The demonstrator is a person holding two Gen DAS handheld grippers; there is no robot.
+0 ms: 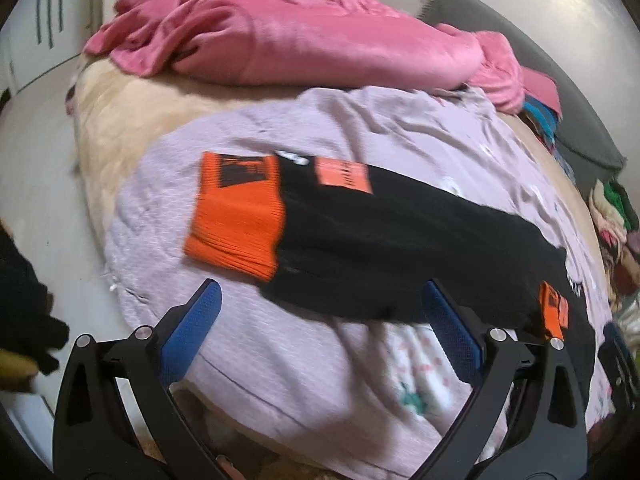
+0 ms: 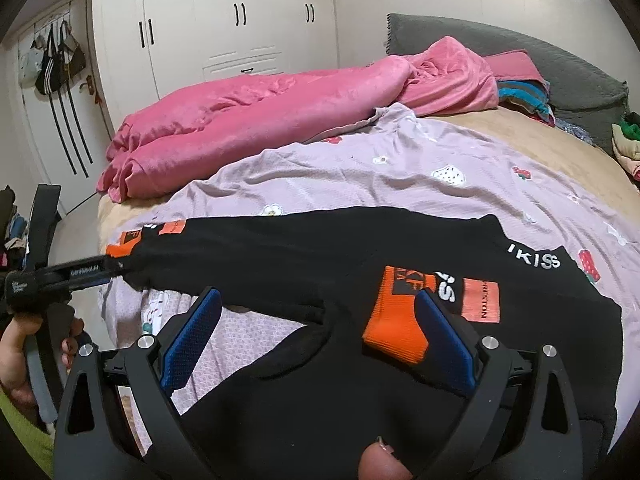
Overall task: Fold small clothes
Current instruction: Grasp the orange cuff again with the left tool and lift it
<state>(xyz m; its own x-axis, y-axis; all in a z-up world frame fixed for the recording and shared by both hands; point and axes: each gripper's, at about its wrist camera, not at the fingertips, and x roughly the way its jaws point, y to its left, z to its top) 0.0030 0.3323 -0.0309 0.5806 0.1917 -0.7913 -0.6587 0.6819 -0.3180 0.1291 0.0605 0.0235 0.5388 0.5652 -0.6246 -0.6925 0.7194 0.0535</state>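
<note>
A black garment [image 1: 380,240] [image 2: 320,248] with orange ribbed cuffs [image 1: 236,216] [image 2: 400,320] and orange patches lies spread on a lilac printed sheet [image 1: 280,360] [image 2: 400,176] on a bed. My left gripper [image 1: 322,316] is open at the garment's near edge, and its blue pads [image 1: 192,336] hold nothing. In the right wrist view the left gripper [image 2: 92,272] reaches in from the left toward the far orange cuff. My right gripper [image 2: 320,324] stands open low over the black cloth, and one pad [image 2: 444,340] is beside an orange cuff.
A bunched pink blanket [image 1: 300,40] [image 2: 260,120] lies along the bed's far side. A grey pillow [image 2: 520,60] and piled clothes [image 2: 628,140] sit at the right. White wardrobe doors [image 2: 220,20] stand behind the bed. A hand [image 2: 16,360] holds the left gripper's handle.
</note>
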